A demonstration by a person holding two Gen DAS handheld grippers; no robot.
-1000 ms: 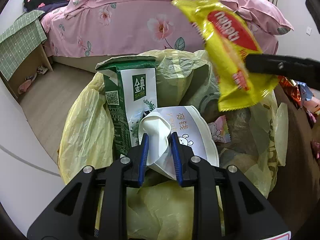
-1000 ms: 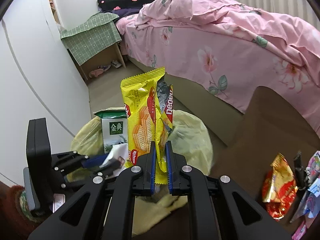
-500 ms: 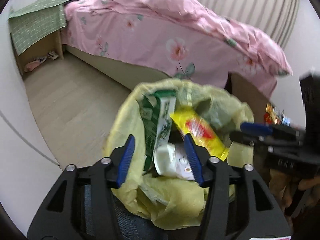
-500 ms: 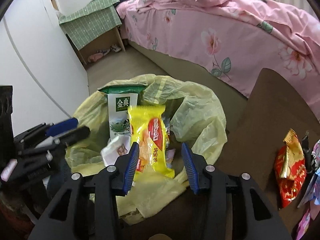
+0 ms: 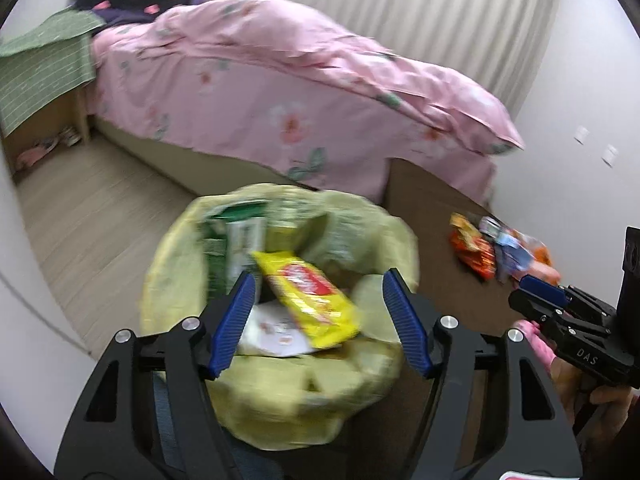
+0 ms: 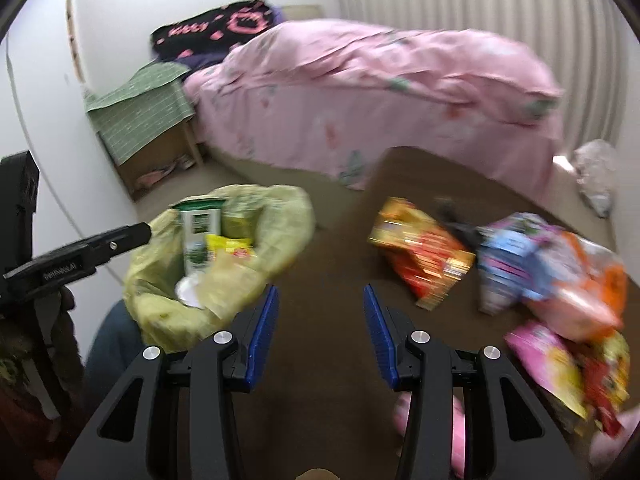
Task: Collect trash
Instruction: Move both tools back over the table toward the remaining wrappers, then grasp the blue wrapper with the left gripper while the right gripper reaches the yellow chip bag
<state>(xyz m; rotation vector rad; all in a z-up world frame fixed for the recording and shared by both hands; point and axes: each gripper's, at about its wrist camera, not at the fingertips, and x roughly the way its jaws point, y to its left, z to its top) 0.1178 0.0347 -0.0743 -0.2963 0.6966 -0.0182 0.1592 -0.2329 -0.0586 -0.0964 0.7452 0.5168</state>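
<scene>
Left wrist view: left gripper [image 5: 320, 322] is being held above yellow-lined bin [image 5: 176, 276]; its jaws have just been opening and are spread, gripping nothing.
Bin contents: yellow wrapper [image 5: 308, 298], green carton [image 5: 234, 248] and white paper [image 5: 272, 330] are being held inside.
Right wrist view: right gripper [image 6: 318, 330] is being held spread over brown table [image 6: 324, 268], empty.
Remaining trash: snack packets [image 6: 424, 252] are being left on the table, right of the bin.

Soft, even daylight; motion blur throughout (fisheye-bent, dark-vignetted edges).
</scene>
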